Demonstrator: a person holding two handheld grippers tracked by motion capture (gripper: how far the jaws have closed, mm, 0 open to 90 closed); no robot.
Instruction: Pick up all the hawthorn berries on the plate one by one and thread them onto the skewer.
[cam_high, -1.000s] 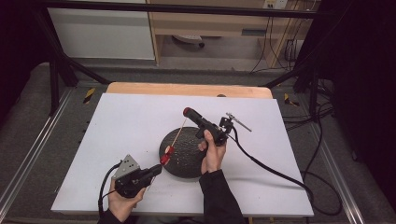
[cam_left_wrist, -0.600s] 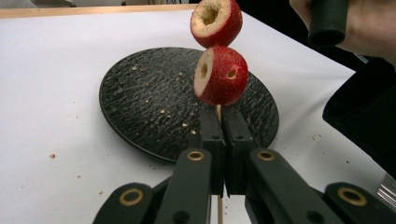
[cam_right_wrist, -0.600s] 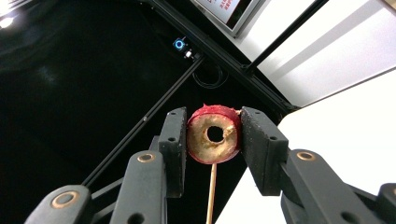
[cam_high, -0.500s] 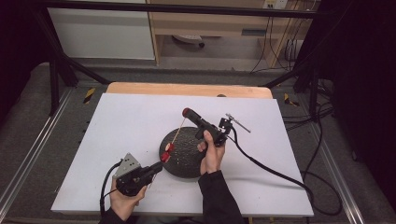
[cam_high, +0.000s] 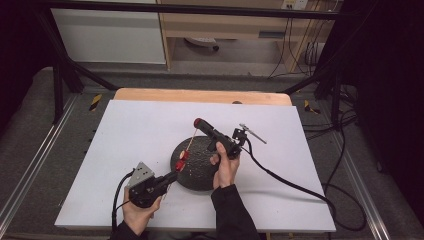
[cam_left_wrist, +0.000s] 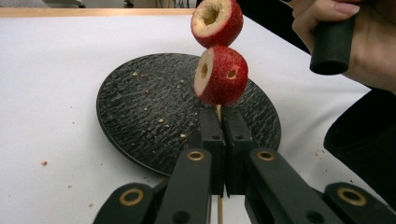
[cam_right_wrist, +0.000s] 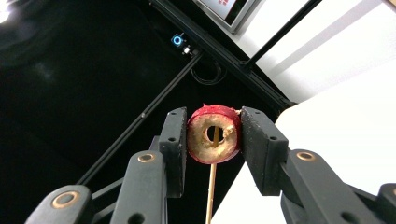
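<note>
The skewer was pinched near its lower end by your left gripper, whose two jaws were clenched tight on the thin stick just above the near edge of the black plate. Two cored red fruit pieces sat threaded on it, one right above the jaw tips and the second touching it higher up; in the high view they showed as a small red pair over the plate's left side. The plate lay on the white table, with pale crumbs scattered across its ribbed surface and a few on the sheet beside it.

Farther along, the skewer rose up and away towards your right gripper, held above the far part of the plate by your right hand. In the right gripper view its jaws were closed on a third red fruit piece, a ring cored through, one pad pressed on each side, and the skewer ran up to its hole from below.
</note>
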